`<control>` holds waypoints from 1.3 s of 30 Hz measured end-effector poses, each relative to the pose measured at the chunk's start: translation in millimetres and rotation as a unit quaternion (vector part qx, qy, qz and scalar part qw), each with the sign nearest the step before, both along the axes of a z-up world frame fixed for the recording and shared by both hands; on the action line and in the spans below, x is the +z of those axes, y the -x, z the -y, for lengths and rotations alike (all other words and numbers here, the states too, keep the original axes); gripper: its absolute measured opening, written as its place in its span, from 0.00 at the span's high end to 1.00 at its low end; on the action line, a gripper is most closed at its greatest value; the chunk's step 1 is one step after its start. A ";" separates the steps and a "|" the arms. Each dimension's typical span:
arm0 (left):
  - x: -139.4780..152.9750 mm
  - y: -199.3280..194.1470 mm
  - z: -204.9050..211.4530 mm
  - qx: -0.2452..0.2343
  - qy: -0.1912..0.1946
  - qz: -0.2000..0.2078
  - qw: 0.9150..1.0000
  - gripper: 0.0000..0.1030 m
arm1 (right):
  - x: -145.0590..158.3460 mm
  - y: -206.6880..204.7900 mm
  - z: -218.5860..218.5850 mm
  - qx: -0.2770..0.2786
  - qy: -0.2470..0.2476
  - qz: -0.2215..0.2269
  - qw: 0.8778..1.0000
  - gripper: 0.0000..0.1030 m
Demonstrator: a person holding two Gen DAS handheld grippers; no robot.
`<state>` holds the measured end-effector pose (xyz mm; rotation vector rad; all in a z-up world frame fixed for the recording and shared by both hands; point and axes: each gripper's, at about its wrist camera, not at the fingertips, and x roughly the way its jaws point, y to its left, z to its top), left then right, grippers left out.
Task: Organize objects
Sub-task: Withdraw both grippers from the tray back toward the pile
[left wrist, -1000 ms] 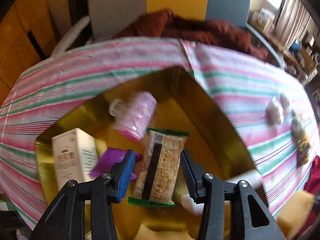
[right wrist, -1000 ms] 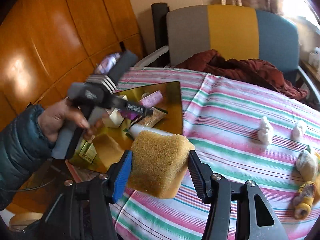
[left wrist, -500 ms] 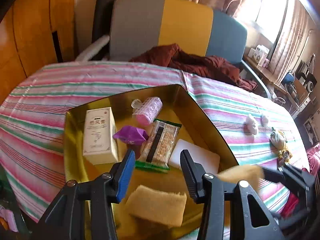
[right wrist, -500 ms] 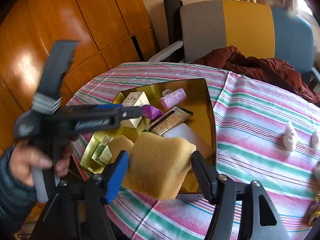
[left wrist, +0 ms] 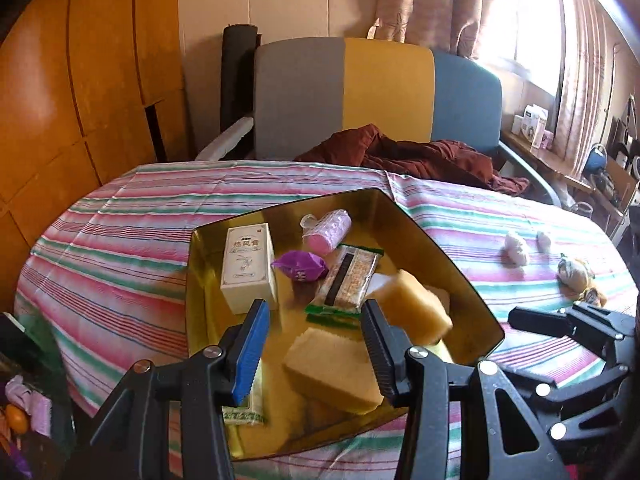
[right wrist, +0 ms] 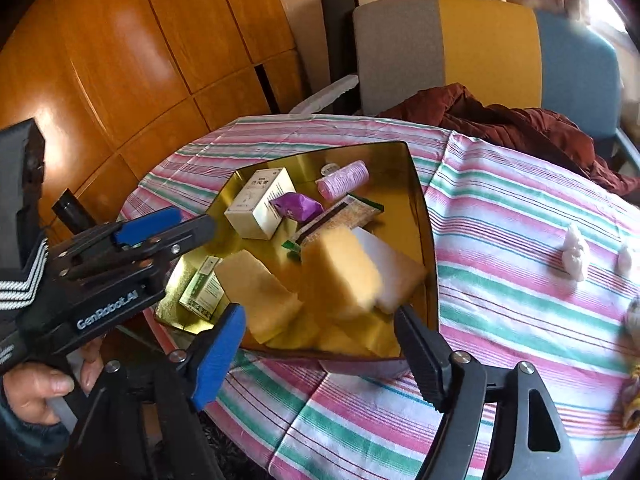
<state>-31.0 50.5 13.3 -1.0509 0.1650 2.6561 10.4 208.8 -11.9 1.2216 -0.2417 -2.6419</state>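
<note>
Released from the right claw [right wrist: 320, 340], whose jaws have just been opening and now stand spread with nothing between them, the yellow sponge [right wrist: 340, 272] sits blurred in the gold tray [right wrist: 428, 240] at centre frame, beside a second sponge [right wrist: 256, 292]. At left, the left claw [left wrist: 312, 344] is part-spread and empty.

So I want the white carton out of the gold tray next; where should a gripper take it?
Grip the white carton across its two long side faces, coming down from above. It lies flat near the gold tray's far left corner, broad printed face up; the purple packet crowds its right side, so pinch toward the far end.
</note>
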 end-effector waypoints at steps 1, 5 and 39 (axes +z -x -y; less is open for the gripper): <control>0.4 -2.5 0.1 0.000 0.003 -0.002 1.000 0.53 | 0.0 -0.4 -0.4 -0.001 0.000 0.000 1.000 0.24; 2.4 -10.0 -1.9 -0.004 0.007 -0.008 1.000 0.53 | 2.5 -3.9 -5.3 -0.012 -0.001 -0.003 1.000 0.24; 0.1 -29.4 -108.8 -0.165 0.029 0.015 0.986 0.53 | -0.7 -106.1 -273.4 -0.332 -0.022 0.044 0.942 0.19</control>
